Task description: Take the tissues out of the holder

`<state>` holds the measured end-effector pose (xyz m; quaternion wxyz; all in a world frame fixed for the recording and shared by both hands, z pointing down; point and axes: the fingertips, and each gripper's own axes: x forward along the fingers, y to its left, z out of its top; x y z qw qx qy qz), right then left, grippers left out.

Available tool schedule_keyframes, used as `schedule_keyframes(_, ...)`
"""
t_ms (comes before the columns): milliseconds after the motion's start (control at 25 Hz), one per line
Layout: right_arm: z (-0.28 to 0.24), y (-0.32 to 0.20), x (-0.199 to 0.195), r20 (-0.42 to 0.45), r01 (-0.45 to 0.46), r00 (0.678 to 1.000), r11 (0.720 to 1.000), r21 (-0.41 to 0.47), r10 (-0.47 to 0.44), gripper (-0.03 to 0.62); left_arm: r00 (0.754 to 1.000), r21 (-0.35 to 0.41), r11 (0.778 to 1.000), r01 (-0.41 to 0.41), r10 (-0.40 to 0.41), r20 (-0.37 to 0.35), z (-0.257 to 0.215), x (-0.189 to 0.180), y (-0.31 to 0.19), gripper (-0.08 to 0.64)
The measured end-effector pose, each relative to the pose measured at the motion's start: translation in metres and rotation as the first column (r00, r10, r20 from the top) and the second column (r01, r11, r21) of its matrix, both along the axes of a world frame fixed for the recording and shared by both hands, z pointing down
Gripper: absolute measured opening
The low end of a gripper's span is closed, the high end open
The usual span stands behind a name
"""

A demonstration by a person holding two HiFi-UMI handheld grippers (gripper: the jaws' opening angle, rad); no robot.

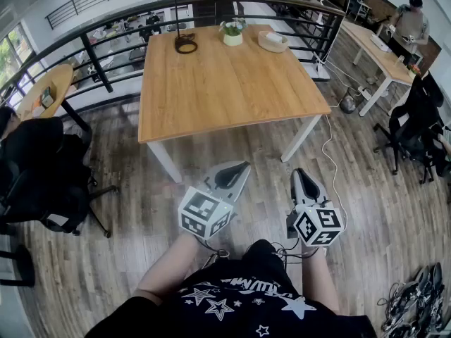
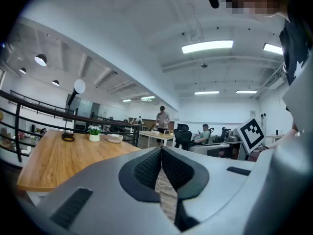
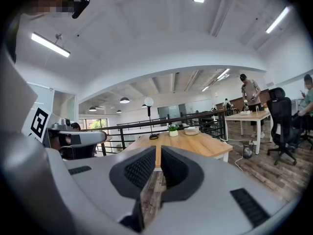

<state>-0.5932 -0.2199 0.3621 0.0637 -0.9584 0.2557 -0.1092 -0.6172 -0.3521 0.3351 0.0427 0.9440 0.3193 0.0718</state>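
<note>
The left hand-held gripper [image 2: 161, 154] and the right hand-held gripper [image 3: 157, 153] are held side by side above the wooden floor [image 1: 141, 210], short of the tabletop [image 1: 225, 90] and pointed roughly level toward it. The jaws of each are seen closed together, with nothing caught between the pads. The tissue holder [image 1: 273, 41], pale and low, is set near the far right corner of the tabletop, well apart from both grippers; separate tissues cannot be made out in it. A small potted plant [image 1: 232, 33] is placed near it to the left, and a lamp base [image 1: 185, 44] farther left.
</note>
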Motion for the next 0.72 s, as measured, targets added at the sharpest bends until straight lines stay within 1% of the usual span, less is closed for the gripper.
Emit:
schedule_keyframes(200,-0.004,-0.005,-0.010,-0.011,-0.012,1.000,1.000,-0.004,0.012,0.041,1.000,-0.003,1.000,-0.010,0.010,-0.007,-0.004,-0.009,-0.007,0.015)
schedule_keyframes(440,-0.004,0.002,-0.017,-0.003,-0.027,1.000,1.000,0.001,0.027,0.041,0.999,0.017,0.999,-0.031,0.031,-0.010,-0.005,-0.018,-0.001,0.015)
schedule_keyframes(720,-0.008,0.006,-0.019,-0.003,-0.021,1.000,1.000,0.001,0.021,0.041,0.999,0.014,0.999,-0.036,0.036,-0.007,-0.009,-0.020,0.004,0.015)
